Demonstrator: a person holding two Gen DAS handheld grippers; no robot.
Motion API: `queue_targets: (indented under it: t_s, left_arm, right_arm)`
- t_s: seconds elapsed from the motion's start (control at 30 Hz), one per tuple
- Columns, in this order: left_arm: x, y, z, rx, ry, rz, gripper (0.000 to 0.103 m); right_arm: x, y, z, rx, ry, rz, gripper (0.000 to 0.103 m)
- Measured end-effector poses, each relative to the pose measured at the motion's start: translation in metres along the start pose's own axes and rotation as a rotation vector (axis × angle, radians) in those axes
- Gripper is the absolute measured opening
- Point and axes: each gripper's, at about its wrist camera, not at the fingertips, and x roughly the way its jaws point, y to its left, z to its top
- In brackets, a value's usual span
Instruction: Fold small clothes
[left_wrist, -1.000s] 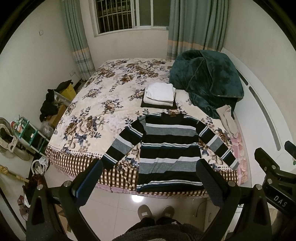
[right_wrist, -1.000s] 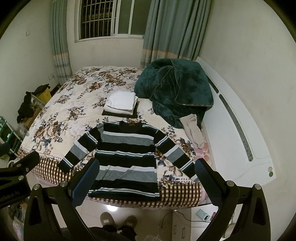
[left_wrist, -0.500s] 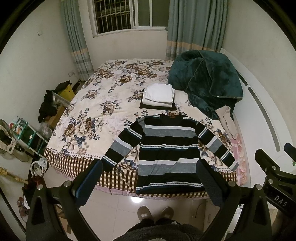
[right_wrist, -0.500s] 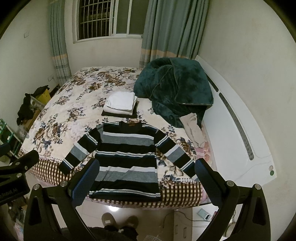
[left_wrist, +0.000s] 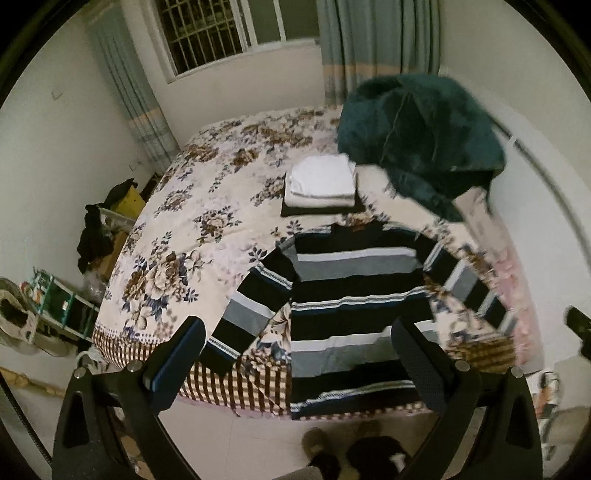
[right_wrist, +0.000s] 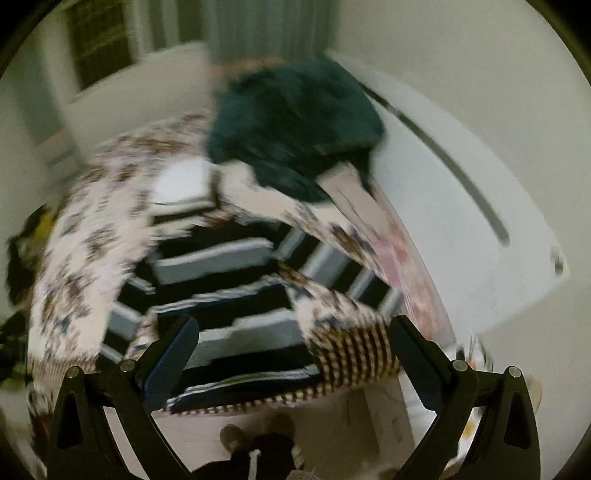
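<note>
A black, grey and white striped sweater (left_wrist: 354, 295) lies flat on the near end of the bed, sleeves spread, hem hanging over the edge; the blurred right wrist view shows the same sweater (right_wrist: 229, 295). My left gripper (left_wrist: 295, 354) is open above the hem and left sleeve, holding nothing. My right gripper (right_wrist: 291, 354) is open too, above the sweater's lower right part. Behind the collar sits a stack of folded clothes (left_wrist: 321, 184), white on dark.
A floral bedspread (left_wrist: 177, 236) covers the bed, with a checked border at the near edge. A dark green blanket (left_wrist: 421, 129) is heaped at the back right. The person's feet (left_wrist: 317, 446) stand on the tiled floor. Clutter and a shelf (left_wrist: 55, 306) sit left of the bed.
Both grippers have moved forward and down toward the sweater, which now looks larger. The right wrist view is blurred by fast motion. Both stay open.
</note>
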Motion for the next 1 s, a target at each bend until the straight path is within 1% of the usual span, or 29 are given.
queue_targets:
  t_s: [0.07,0.17,0.23,0.3,0.37,0.43,0.47,0.5,0.53,0.6,0.63,0.67,0.7,0.77,0.8,0.83,0.87,0.9,0.93,0.97,1.0]
  left_arm:
    - [0.037,-0.014,0.003,0.02,0.041,0.015,0.103]
    - [0.109,-0.046,0.011,0.04,0.109,0.042,0.103]
    - [0.147,-0.063,0.015,0.045,0.141,0.063,0.103]
    - [0.2,-0.086,0.022,0.05,0.197,0.093,0.103]
    - [0.247,-0.102,0.027,0.026,0.251,0.114,0.103]
    - [0.283,-0.111,0.029,0.002,0.296,0.124,0.103]
    - [0.308,-0.117,0.029,-0.008,0.317,0.122,0.103]
    - [0.327,-0.122,0.028,-0.012,0.331,0.128,0.103]
    - [0.346,-0.128,0.026,-0.015,0.346,0.139,0.103]
    - [0.386,-0.136,0.021,-0.029,0.383,0.147,0.103]
    - [0.408,-0.137,0.016,-0.044,0.407,0.156,0.103]
    - [0.421,-0.138,0.013,-0.056,0.422,0.159,0.103]
    - [0.434,-0.137,0.009,-0.07,0.439,0.159,0.103]
    - [0.461,-0.134,0.001,-0.096,0.468,0.16,0.103]
    - [0.471,-0.134,-0.001,-0.104,0.476,0.159,0.103]
    - [0.481,-0.134,-0.003,-0.11,0.481,0.158,0.103]
    - [0.491,-0.133,-0.004,-0.116,0.483,0.156,0.103]
    - [0.499,-0.132,-0.002,-0.122,0.481,0.151,0.103]
    - [0.504,-0.125,-0.003,-0.13,0.471,0.145,0.103]
    - [0.508,-0.121,-0.002,-0.135,0.464,0.141,0.103]
    - [0.512,-0.118,0.0,-0.138,0.457,0.14,0.103]
  right_arm:
    - [0.062,-0.035,0.003,0.1,0.076,-0.037,0.103]
    - [0.16,-0.1,-0.004,0.248,0.173,-0.06,0.103]
    - [0.224,-0.146,-0.01,0.342,0.214,-0.071,0.103]
    - [0.292,-0.187,-0.015,0.44,0.25,-0.08,0.103]
    - [0.356,-0.22,-0.022,0.521,0.3,-0.095,0.103]
    - [0.409,-0.242,-0.03,0.599,0.338,-0.099,0.103]
    - [0.434,-0.251,-0.034,0.635,0.354,-0.095,0.103]
    - [0.467,-0.262,-0.039,0.68,0.373,-0.085,0.103]
    - [0.489,-0.269,-0.043,0.719,0.388,-0.079,0.102]
    - [0.536,-0.283,-0.056,0.845,0.409,-0.048,0.098]
    - [0.551,-0.288,-0.064,0.908,0.42,-0.042,0.097]
    - [0.565,-0.294,-0.071,0.971,0.425,-0.037,0.094]
    - [0.582,-0.302,-0.079,1.051,0.411,-0.021,0.089]
    - [0.602,-0.311,-0.089,1.161,0.377,-0.016,0.083]
    - [0.605,-0.313,-0.091,1.197,0.35,-0.015,0.082]
    - [0.608,-0.316,-0.092,1.234,0.298,-0.024,0.08]
    - [0.608,-0.317,-0.091,1.252,0.249,-0.038,0.067]
    - [0.608,-0.316,-0.088,1.254,0.214,-0.057,0.043]
    - [0.608,-0.314,-0.083,1.237,0.175,-0.082,0.03]
    - [0.607,-0.311,-0.076,1.214,0.156,-0.098,0.008]
    - [0.606,-0.305,-0.067,1.173,0.143,-0.128,0.008]
